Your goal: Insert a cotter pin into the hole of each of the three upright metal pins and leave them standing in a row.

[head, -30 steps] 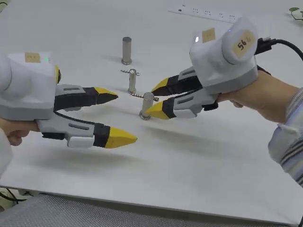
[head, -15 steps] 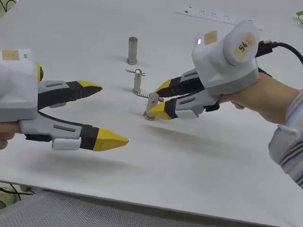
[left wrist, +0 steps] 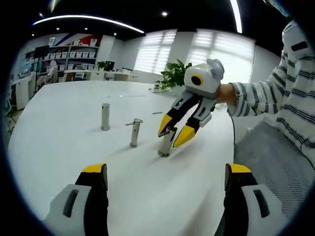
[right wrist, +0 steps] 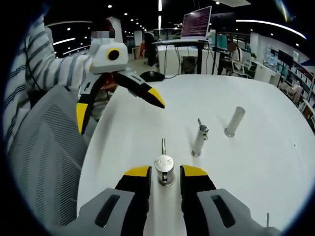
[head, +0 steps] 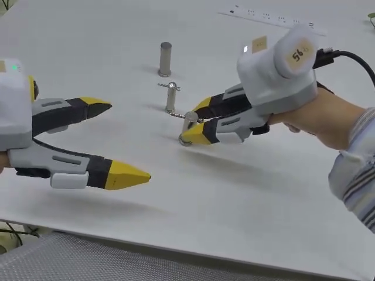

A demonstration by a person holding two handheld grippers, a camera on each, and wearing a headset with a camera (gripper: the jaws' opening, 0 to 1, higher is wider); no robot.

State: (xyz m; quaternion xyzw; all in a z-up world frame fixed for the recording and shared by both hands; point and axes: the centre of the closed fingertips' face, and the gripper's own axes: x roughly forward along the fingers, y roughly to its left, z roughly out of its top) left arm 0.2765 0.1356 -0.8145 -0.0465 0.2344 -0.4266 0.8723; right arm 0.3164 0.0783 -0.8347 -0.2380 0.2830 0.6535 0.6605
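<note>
My right gripper (head: 188,124) sat with its jaws close on either side of the nearest metal pin (right wrist: 164,164); squeezing it or not, I couldn't tell. Its cotter pin (head: 174,115) poked out at 9 o'clock. The middle pin (head: 170,98), cottered too, and the bare far pin (head: 165,58) lined up toward 11. My left gripper (head: 128,140) hung wide open, empty, at 8 o'clock.

White-grey right hand-held gripper (head: 187,124) — yellow-tipped black jaws, black cable (head: 351,54) — striped sleeve (head: 353,175).

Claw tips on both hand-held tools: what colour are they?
Yellow, black behind them. Clearest in the head view, on the left claw and right claw.
</note>
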